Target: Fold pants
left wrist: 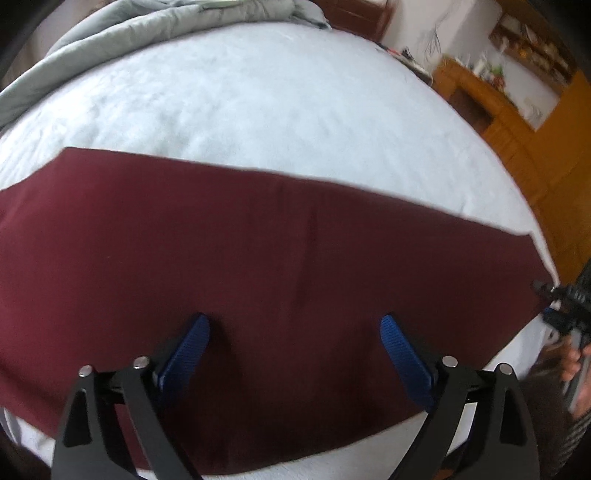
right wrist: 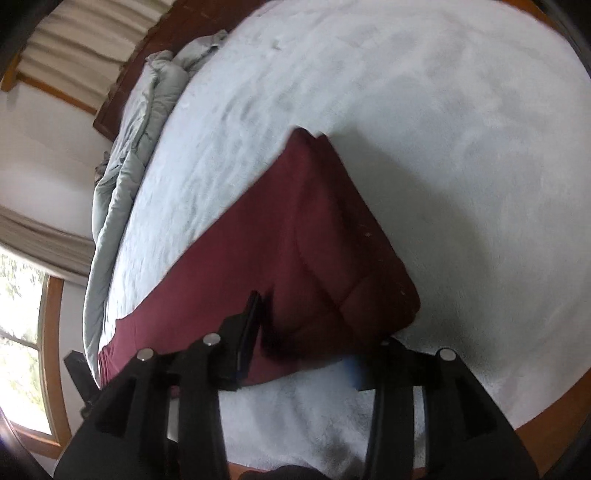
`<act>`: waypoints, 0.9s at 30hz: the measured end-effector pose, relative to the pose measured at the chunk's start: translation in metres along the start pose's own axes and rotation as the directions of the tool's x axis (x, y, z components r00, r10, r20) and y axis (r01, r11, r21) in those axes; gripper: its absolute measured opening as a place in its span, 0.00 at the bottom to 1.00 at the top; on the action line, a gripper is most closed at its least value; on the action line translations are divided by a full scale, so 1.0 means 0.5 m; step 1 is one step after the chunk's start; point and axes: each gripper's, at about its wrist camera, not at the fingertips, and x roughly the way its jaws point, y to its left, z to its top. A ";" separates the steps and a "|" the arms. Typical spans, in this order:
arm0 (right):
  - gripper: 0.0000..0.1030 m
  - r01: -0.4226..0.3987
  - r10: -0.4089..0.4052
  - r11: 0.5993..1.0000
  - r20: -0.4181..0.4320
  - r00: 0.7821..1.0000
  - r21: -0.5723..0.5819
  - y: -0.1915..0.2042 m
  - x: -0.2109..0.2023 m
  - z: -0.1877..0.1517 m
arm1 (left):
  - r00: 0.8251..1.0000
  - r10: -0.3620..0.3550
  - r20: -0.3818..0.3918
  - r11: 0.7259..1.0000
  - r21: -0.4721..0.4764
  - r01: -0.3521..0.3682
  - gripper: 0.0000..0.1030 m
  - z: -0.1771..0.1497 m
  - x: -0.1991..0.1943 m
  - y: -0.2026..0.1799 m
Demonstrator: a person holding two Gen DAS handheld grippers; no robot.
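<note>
One pair of maroon pants (left wrist: 258,258) is laid flat across the near part of a bed covered by a pale blue sheet (left wrist: 258,96), stretching from the left side to the right edge. The left gripper (left wrist: 295,325) is held low over the middle of the pants, its blue-padded fingers (left wrist: 192,347) spread wide apart with nothing between them. The right gripper (right wrist: 306,332) is set at the near corner of the right end of the pants, its fingers parted around the fabric edge. A grey duvet (left wrist: 155,26) is bunched along the far side of the bed.
</note>
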 end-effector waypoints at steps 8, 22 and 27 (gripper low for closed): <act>0.14 0.039 -0.032 0.996 0.085 0.996 -0.084 0.106 -0.046 0.002 | 1.000 0.010 0.026 0.998 -0.063 -0.009 0.96 0.012 -0.062 0.037; 0.15 0.210 -0.138 0.855 0.183 0.973 -0.474 0.451 -0.022 -0.094 | 0.997 0.035 0.072 0.965 -0.263 -0.015 0.96 -0.014 -0.117 0.222; 0.15 0.145 -0.084 0.820 0.135 0.987 -0.554 0.556 0.026 -0.140 | 0.994 0.018 0.107 0.956 -0.293 0.014 0.96 -0.021 -0.125 0.238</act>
